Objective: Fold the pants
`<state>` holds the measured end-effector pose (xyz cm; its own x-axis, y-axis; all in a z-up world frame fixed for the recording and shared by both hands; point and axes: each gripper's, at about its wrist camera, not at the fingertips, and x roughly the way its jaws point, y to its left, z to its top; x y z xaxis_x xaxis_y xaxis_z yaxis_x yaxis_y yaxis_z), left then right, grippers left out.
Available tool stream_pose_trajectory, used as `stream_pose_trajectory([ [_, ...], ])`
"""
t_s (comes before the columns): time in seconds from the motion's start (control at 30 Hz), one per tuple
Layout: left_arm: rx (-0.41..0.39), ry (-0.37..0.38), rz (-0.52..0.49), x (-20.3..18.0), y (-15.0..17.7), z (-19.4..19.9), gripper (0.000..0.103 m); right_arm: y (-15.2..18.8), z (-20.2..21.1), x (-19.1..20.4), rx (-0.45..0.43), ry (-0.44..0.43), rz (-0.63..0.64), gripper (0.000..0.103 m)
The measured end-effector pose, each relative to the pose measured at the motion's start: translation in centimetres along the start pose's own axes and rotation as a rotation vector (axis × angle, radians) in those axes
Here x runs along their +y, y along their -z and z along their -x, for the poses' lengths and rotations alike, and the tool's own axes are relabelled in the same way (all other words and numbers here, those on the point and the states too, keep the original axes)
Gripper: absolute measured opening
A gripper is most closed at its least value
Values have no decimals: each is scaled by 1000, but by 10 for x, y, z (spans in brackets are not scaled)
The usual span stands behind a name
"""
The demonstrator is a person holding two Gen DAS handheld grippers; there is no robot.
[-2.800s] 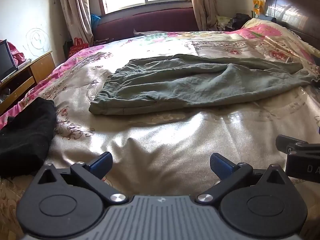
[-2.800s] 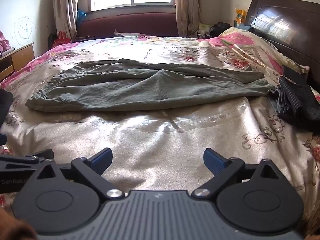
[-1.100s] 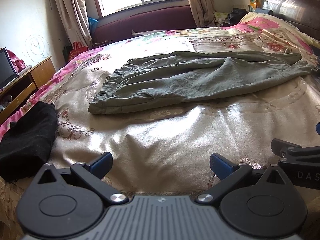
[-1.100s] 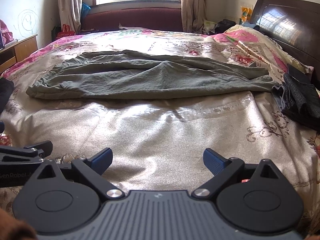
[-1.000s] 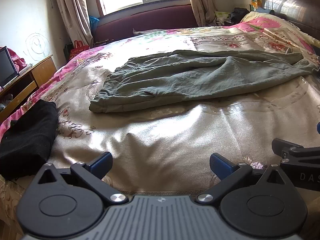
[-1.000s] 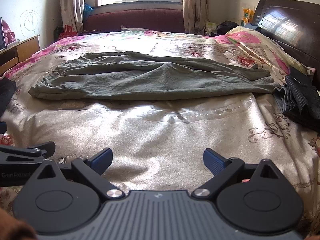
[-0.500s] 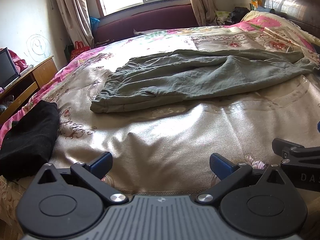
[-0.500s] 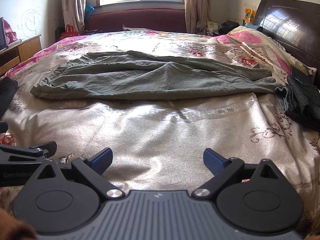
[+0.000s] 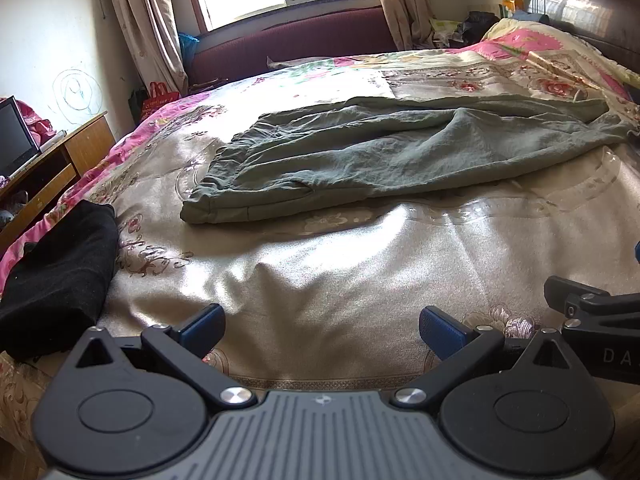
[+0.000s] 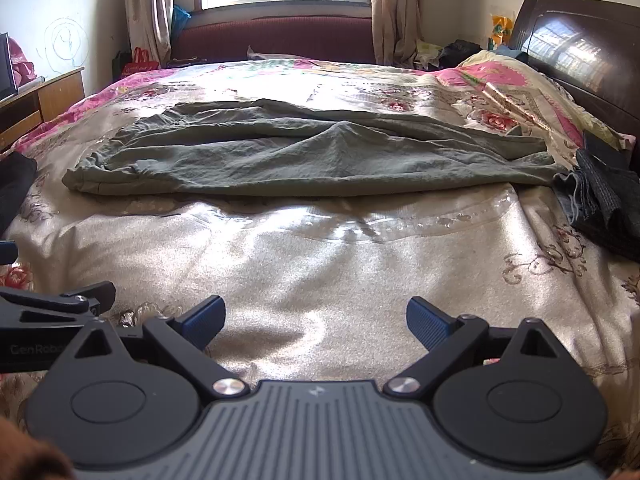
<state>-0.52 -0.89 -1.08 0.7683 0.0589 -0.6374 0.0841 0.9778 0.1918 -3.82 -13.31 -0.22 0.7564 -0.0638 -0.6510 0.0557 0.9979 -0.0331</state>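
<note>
Grey-green pants (image 9: 380, 152) lie flat across the middle of the bed, folded lengthwise, waistband to the left and leg ends to the right. They also show in the right wrist view (image 10: 312, 156). My left gripper (image 9: 322, 326) is open and empty, low over the bed's near edge, well short of the pants. My right gripper (image 10: 316, 318) is open and empty, also near the front edge and well short of the pants. Each gripper's side shows at the edge of the other's view.
The bed (image 9: 360, 272) has a shiny floral cover. A folded black garment (image 9: 56, 276) lies at the near left. Dark folded clothes (image 10: 604, 204) lie at the right by the pants' leg ends. A dark headboard (image 10: 580, 52) stands at right, a wooden desk (image 9: 44, 176) at left.
Both grippers have drifted slightly, so the pants sit a little differently in view. The pants have not moved and both grippers stay open.
</note>
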Motion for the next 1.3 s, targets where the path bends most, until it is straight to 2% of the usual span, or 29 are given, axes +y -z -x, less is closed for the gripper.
stream_pose_trajectory([
  [0.57,15,4,-2,-2,-1,-3,103,1,-1,-1,3,3,1,97],
  [0.93,42,37,26,1,-5,-7,103,-2,-1,-2,1,12,1,97],
  [1.3,45,75,79,14,-12,-15,103,-20,-2,8,-12,19,46,97],
])
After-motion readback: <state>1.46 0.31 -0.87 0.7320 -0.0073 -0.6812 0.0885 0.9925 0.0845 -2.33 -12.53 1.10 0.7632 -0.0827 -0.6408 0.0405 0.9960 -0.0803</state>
